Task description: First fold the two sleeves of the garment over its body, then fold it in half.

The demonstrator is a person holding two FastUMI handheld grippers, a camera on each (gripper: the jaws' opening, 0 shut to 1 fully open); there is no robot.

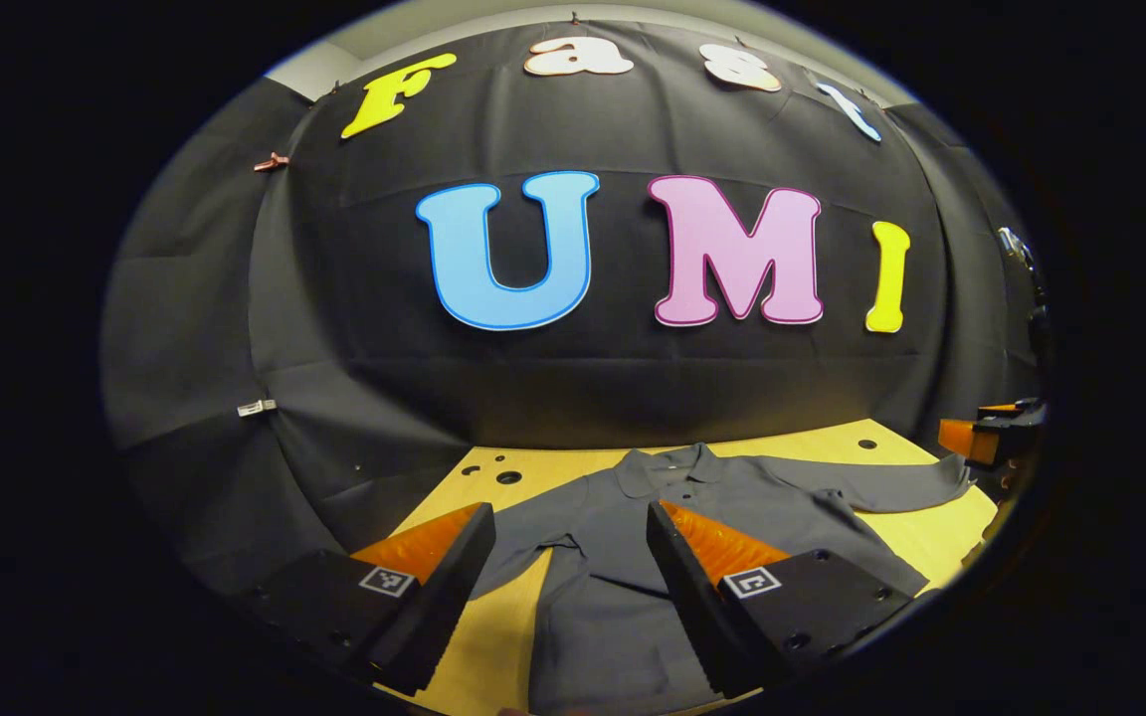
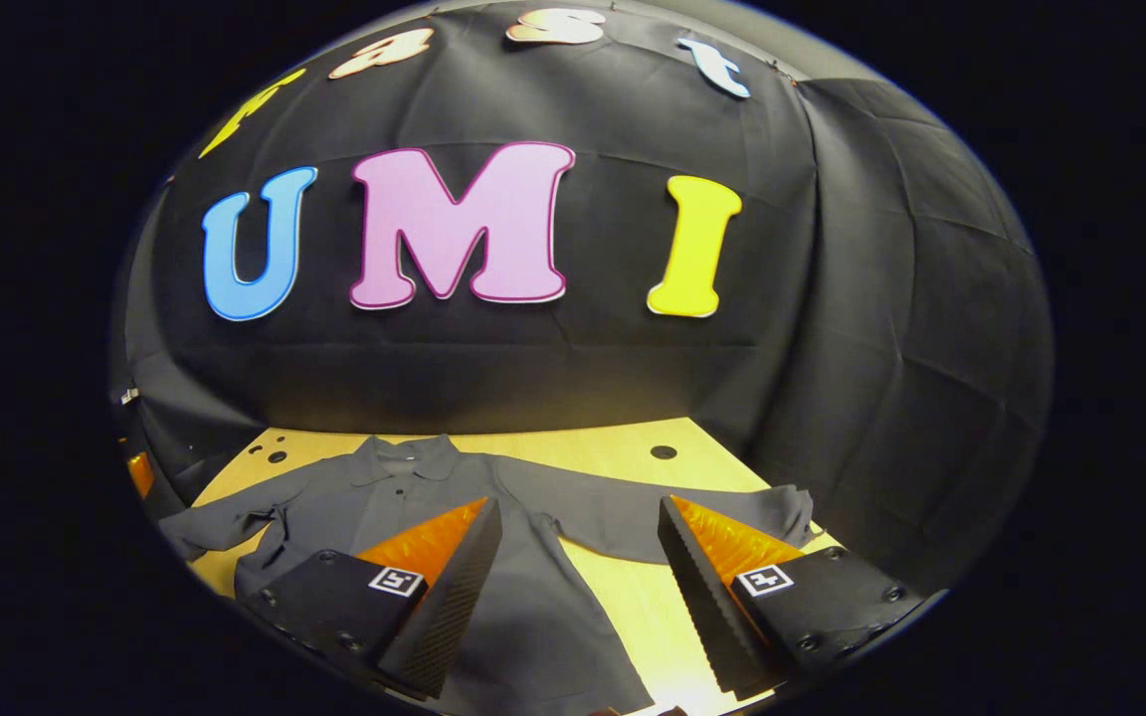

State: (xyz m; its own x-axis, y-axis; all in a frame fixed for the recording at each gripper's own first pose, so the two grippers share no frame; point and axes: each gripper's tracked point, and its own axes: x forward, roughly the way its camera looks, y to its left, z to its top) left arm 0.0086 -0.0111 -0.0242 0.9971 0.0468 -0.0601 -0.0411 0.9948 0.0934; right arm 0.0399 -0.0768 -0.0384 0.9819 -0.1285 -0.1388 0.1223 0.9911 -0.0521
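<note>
**Shirt flat, both grippers open above it**

Table (image 1: pixel 916 542): light wood, a few round holes near the back edge, black cloth wall behind.

Shirt (image 1: pixel 633 517): dark grey, collared, buttoned placket, lying flat on the table, collar toward the wall. Both sleeves spread out sideways, not folded yet. In the right gripper view the shirt (image 2: pixel 533 617) runs from left to centre; one sleeve (image 2: pixel 672 522) stretches right across the wood, its cuff near the table's right edge. The other sleeve (image 2: pixel 220 527) lies crumpled at the left.

Left gripper (image 1: pixel 570 525): jaws wide apart, nothing held, over the shirt's chest and sleeve area; contact with the cloth can't be told.

Right gripper (image 2: pixel 580 515): jaws wide apart, holding nothing, over the body and the outstretched sleeve. It also shows at the far right edge of the left gripper view, by the sleeve end.
</note>
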